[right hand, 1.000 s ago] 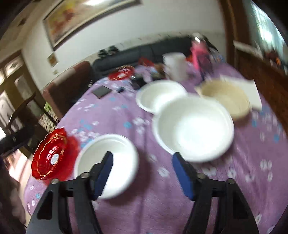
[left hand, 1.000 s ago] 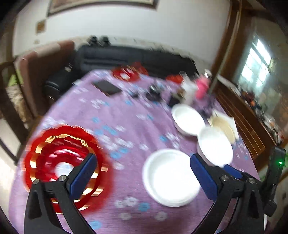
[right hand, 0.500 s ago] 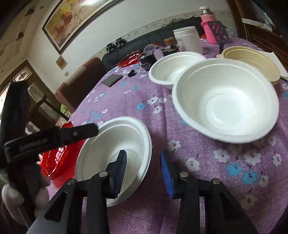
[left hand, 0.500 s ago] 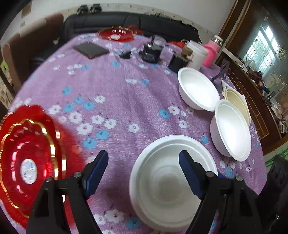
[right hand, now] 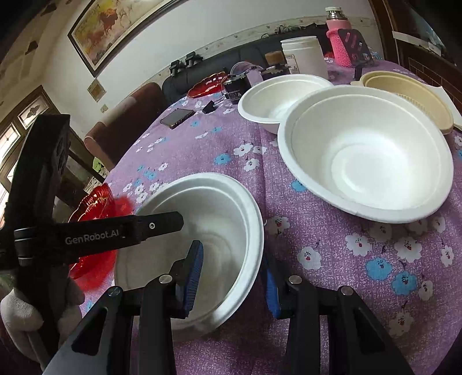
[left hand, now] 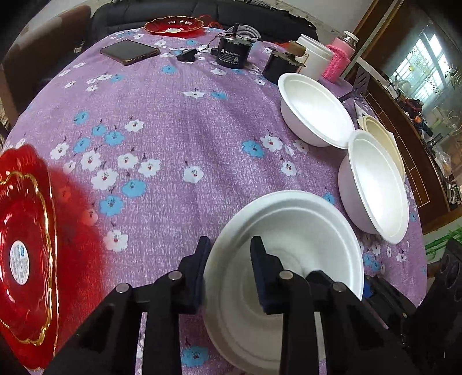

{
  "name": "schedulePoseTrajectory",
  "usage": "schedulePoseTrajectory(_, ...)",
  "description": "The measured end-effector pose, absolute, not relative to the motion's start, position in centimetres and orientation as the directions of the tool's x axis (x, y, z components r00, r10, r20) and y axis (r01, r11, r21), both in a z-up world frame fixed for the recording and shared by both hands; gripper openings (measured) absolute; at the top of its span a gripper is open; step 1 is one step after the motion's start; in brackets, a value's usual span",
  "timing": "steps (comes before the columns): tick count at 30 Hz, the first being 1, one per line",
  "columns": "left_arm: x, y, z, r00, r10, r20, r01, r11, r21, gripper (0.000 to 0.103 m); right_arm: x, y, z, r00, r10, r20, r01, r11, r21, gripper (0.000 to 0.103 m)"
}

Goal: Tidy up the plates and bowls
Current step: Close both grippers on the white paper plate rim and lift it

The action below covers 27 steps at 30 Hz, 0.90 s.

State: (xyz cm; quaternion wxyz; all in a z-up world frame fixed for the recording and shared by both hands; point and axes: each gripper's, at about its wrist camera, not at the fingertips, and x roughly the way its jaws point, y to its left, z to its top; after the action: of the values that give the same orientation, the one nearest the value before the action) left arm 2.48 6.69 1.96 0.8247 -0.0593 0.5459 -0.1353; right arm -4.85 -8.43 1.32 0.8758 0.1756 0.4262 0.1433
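A white foam bowl (left hand: 286,253) sits at the near edge of the purple flowered table; it also shows in the right wrist view (right hand: 202,248). My left gripper (left hand: 228,259) straddles its left rim, one finger inside and one outside, jaws narrowed but not clearly pinching. My right gripper (right hand: 234,274) straddles its right rim the same way. Two more white foam bowls (left hand: 314,115) (left hand: 375,184) and a cream bowl (left hand: 381,135) stand at the right. A red plate (left hand: 26,248) lies at the near left, another red plate (left hand: 173,26) at the far edge.
A phone (left hand: 130,52), a black cylinder device (left hand: 232,52), a white tub (left hand: 314,57) and a pink bottle (left hand: 340,60) stand at the far side of the table (left hand: 179,121). A dark sofa and brown chair lie beyond. A wooden sideboard runs along the right.
Both grippers have come down onto the nearest white bowl and narrowed their jaws around its rim, left gripper on the left side, right gripper on the right side.
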Motion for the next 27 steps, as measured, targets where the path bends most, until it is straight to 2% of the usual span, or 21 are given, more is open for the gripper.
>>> schedulePoseTrajectory(3,1.9,6.5,2.1,0.378,-0.273,-0.885,0.156,0.961,-0.229,0.027,-4.8,-8.8,1.2,0.597,0.399,-0.696,-0.087,0.895,0.438,0.017)
schedulePoseTrajectory(6,1.1,6.2,2.6,0.41,-0.248,-0.878,0.164,0.967,-0.197,0.027,-5.1,-9.0,1.3,0.61,0.391,-0.69,-0.085,0.897,0.434,0.015)
schedulePoseTrajectory(17,-3.7,8.8,8.1,0.569,-0.22,-0.793,0.131,0.975,-0.177,0.028,-7.2,-6.6,4.1,0.643,0.456,-0.615,-0.179,0.871,0.458,0.014)
schedulePoseTrajectory(23,-5.3,14.9,10.8,0.631,-0.174,-0.756,0.041,0.981,-0.192,0.029,-6.2,-0.7,7.5,0.606,0.509,-0.611,-0.276,0.855,0.439,0.015)
schedulePoseTrajectory(27,-5.4,20.4,11.4,0.655,-0.101,-0.749,-0.058,0.981,-0.183,0.029,-4.6,4.9,8.7,0.564,0.532,-0.632,-0.348,0.847,0.402,0.015)
